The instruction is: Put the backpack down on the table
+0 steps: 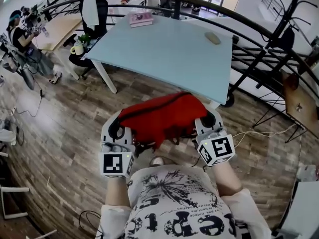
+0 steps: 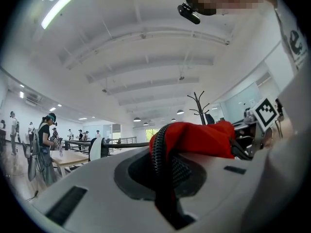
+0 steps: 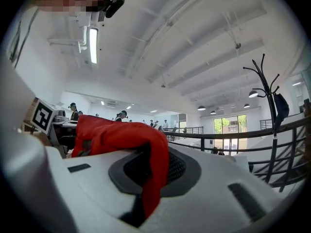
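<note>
Table (image 1: 169, 49): pale top, ahead of us and across a strip of wood floor. Its near edge runs on a slant, and the near right corner comes closest to us.

Backpack (image 1: 162, 116): red, held in the air in front of our chest, not yet over the top. Its long axis runs side to side between the two grippers, roughly along the table's near edge. The table lies straight ahead of it. We judge the right end nearer to the corner, so the left end has farther to go.

Left gripper (image 1: 117, 129): jaws closed tight on a black ribbed edge of the bag.

Right gripper (image 1: 209, 121): jaws pinched on a fold of red cloth.

On the far part of the top lie a book (image 1: 141, 19) and a small oval thing (image 1: 213, 38). The near part is bare.

Hard to read: the bag's underside and whatever hangs below it are hidden by its own bulk. Neither gripper view shows the table. We cannot tell what the oval thing is.
</note>
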